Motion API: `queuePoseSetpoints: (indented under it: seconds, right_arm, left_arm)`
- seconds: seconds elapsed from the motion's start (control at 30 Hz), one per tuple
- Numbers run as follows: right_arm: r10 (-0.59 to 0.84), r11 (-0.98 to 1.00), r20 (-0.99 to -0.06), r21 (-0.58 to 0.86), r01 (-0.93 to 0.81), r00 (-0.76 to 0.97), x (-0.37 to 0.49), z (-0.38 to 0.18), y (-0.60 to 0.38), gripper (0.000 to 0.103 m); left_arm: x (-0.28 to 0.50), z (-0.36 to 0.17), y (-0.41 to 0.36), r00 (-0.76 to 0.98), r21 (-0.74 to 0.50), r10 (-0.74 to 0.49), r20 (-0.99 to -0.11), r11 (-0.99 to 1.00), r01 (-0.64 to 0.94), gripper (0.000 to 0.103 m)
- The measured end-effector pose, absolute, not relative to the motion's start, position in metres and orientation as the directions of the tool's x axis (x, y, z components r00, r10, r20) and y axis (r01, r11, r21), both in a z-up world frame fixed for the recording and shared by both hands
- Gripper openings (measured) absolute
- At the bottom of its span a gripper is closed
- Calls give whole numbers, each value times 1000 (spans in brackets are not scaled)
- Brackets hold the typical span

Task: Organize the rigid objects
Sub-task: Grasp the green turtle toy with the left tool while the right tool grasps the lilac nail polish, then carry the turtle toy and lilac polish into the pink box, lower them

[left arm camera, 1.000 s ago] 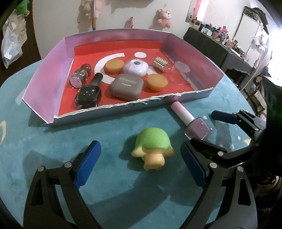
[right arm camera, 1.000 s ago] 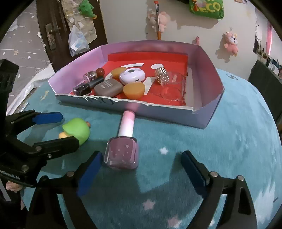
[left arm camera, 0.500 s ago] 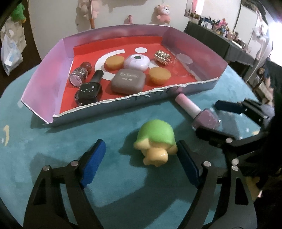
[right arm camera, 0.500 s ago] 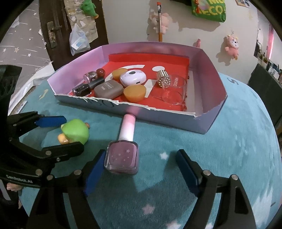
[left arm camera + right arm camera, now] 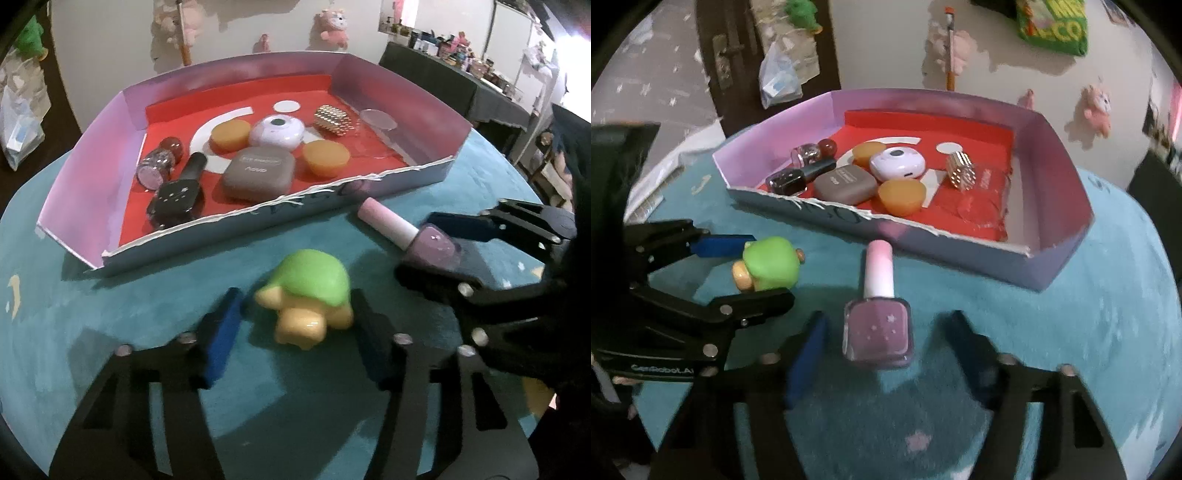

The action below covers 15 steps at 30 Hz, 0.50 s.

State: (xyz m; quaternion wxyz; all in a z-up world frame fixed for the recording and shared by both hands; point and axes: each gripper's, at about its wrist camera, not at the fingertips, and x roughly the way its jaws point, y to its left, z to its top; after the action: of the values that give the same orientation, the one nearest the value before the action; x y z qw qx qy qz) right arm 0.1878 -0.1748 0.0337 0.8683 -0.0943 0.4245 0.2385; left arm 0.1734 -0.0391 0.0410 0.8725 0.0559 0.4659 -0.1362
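Both my grippers have just been closing, left gripper [image 5: 295, 328] bracketing the green-shelled plastic turtle toy [image 5: 308, 291], right gripper [image 5: 886, 343] bracketing the pink glass nail-polish bottle [image 5: 877, 328] (cap pointing at the red-lined cardboard tray [image 5: 1060, 266]), neither visibly pinched yet.

The turtle [image 5: 310, 291] looked like glossy smooth plastic. Beside it, the polish bottle [image 5: 877, 328] was shiny glass with a matt cap. Behind it, the box [image 5: 321, 206] was torn card, on fuzzy cloth [image 5: 110, 314].
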Motion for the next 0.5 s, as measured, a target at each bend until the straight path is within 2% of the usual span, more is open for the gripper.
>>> queuePoseSetpoints:
  seconds: [0.03, 0.07, 0.5]
  right_arm:
    - [340, 864, -780, 39, -502, 525, 188, 34, -173, 43]
    - [355, 858, -777, 51, -510, 520, 188, 34, -173, 38]
    - [439, 858, -712, 152, -491, 548, 171, 57, -186, 38]
  left_arm:
    - [173, 41, -40, 531, -30, -190, -826, 955, 294, 45]
    - [173, 41, -40, 530, -32, -191, -826, 955, 294, 45]
    - [163, 67, -36, 553, -75, -242, -797, 949, 307, 45]
